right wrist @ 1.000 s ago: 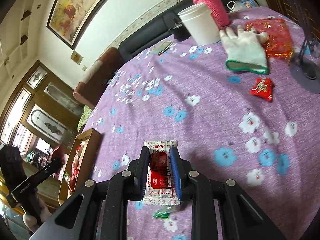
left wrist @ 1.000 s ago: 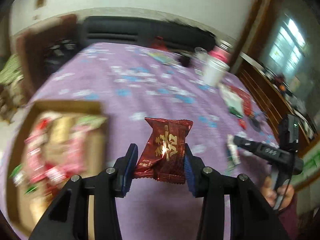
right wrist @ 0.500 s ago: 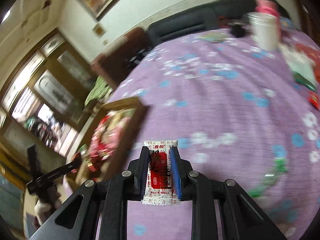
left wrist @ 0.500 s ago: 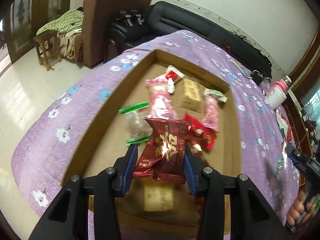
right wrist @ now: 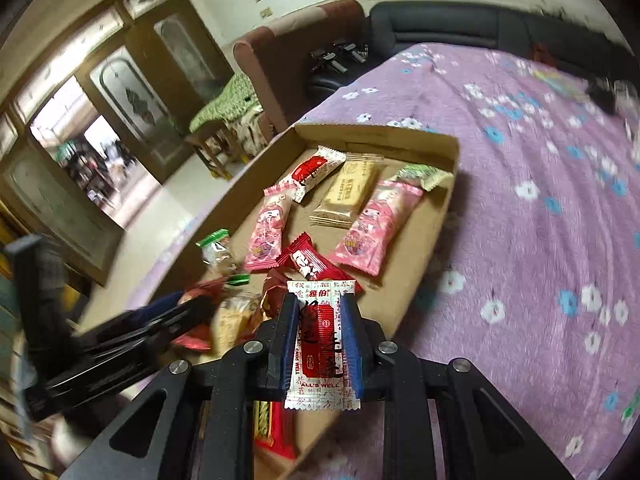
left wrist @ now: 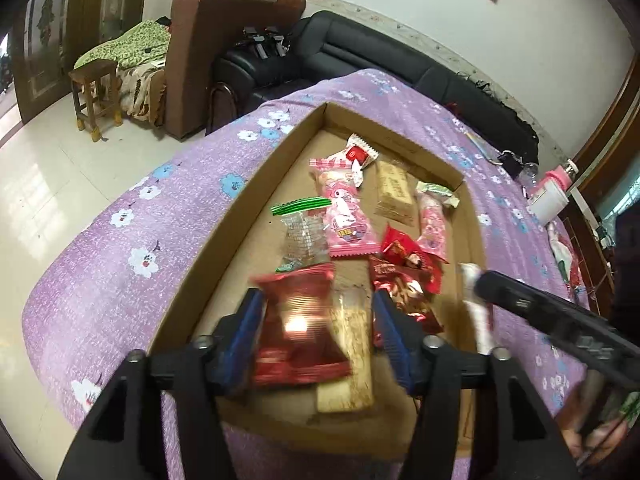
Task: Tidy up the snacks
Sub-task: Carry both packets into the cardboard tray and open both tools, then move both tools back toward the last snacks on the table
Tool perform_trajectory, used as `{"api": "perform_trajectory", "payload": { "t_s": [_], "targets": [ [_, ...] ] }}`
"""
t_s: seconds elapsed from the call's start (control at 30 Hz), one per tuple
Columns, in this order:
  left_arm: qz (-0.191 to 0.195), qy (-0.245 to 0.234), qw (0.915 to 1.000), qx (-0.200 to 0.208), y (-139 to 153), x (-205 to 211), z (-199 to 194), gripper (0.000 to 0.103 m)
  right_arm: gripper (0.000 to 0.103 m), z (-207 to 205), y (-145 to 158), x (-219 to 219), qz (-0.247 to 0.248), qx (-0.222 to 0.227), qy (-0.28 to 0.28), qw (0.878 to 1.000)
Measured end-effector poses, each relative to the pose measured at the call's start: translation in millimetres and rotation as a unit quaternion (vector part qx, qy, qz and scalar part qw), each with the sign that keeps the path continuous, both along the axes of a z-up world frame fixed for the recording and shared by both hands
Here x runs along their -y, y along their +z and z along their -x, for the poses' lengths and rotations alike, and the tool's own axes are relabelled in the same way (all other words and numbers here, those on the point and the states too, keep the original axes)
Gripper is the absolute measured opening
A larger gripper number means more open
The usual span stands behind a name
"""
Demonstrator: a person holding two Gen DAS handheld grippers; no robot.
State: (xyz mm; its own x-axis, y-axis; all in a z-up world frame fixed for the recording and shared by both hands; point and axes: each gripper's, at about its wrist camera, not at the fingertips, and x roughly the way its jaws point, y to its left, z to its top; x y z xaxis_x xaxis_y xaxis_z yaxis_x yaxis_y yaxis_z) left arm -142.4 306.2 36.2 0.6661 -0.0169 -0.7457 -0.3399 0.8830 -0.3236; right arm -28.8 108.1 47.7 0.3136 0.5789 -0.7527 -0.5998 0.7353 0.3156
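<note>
An open cardboard box (left wrist: 208, 248) holds several wrapped snacks on the purple flowered tablecloth (left wrist: 132, 248). My left gripper (left wrist: 317, 304) hovers over the box's near end with its jaws opening. A dark red snack packet (left wrist: 298, 328) sits blurred between them, clear of the right pad. My right gripper (right wrist: 319, 304) is shut on a white and red snack packet (right wrist: 322, 344) above the box's near right edge (right wrist: 436, 232). In the left wrist view, the right gripper (left wrist: 520, 304) reaches in from the right with that white packet (left wrist: 476, 312). The right wrist view shows the left gripper (right wrist: 172, 320) low on the left.
In the box lie two pink packets (left wrist: 348, 216), a tan biscuit pack (left wrist: 394, 196), a clear green-topped bag (left wrist: 302, 224) and small red sweets (left wrist: 404, 256). A white cup (left wrist: 550, 202) stands far right on the table. A black sofa (left wrist: 360, 56), brown armchair and wooden stool (left wrist: 96, 96) lie beyond.
The left jaws have spread and the dark red packet has slipped low and blurred between them. The right gripper has swung with its white packet from the open table to the box.
</note>
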Motion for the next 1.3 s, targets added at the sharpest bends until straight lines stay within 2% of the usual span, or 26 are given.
{"api": "perform_trajectory", "payload": {
  "t_s": [0.17,0.3,0.4,0.47,0.63,0.9,1.3],
  "targets": [
    [0.011,0.009,0.9999,0.007,7,0,13,0.072,0.026,15,-1,-17,0.061,0.074,-0.003,0.995],
    [0.009,0.006,0.9999,0.012,13,5,21,0.073,0.049,25,7,-13,0.061,0.099,-0.010,0.993],
    [-0.015,0.006,0.9997,0.020,21,15,24,0.073,0.050,31,13,-5,0.056,0.107,-0.018,0.992],
    [-0.023,0.007,0.9994,0.023,24,19,24,0.078,0.051,35,17,3,0.050,0.110,-0.028,0.992],
    [-0.038,0.000,0.9991,0.020,27,32,23,0.079,0.057,39,22,31,0.030,0.107,-0.057,0.992],
    [-0.131,-0.005,0.9912,0.017,39,67,26,0.079,0.059,42,21,80,0.019,0.102,-0.100,0.990],
    [-0.155,-0.045,0.9869,0.006,45,108,16,0.079,0.064,35,16,159,0.003,0.084,-0.172,0.982]
  ]
}}
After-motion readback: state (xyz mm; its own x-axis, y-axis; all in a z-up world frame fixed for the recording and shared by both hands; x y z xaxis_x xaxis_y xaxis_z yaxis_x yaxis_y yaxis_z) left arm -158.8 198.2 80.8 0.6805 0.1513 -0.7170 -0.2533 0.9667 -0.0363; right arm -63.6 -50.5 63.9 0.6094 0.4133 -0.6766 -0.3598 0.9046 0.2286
